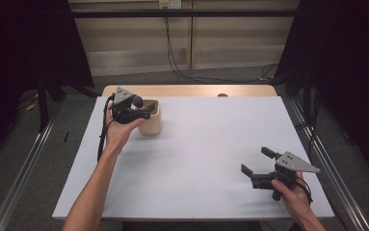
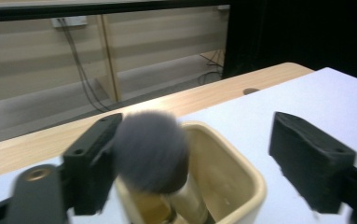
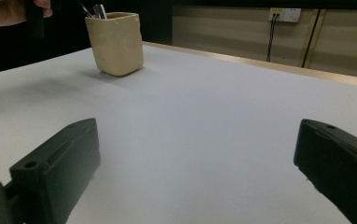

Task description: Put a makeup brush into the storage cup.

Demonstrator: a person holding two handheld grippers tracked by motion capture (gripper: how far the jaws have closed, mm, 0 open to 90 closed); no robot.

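A cream square cup [image 1: 153, 124] stands at the back left of the white table [image 1: 196, 159]. A makeup brush [image 2: 150, 151] with a fluffy grey head and a gold handle stands in the cup [image 2: 234, 179], head up. My left gripper [image 1: 148, 110] hovers at the cup's rim and is open, its jaws wide apart. In the left gripper view [image 2: 195, 135] the brush head rests against the left jaw. My right gripper [image 1: 256, 160] is open and holds nothing, low over the front right of the table. Its own view [image 3: 195, 154] looks across at the cup [image 3: 115, 44].
A wooden strip [image 1: 191, 90] with a small dark hole [image 1: 222, 95] runs along the table's back edge. Cables [image 1: 172, 53] hang down the wall behind. Metal rails [image 1: 23, 163] flank the table on the floor. A wide bare stretch of the white top lies between the grippers.
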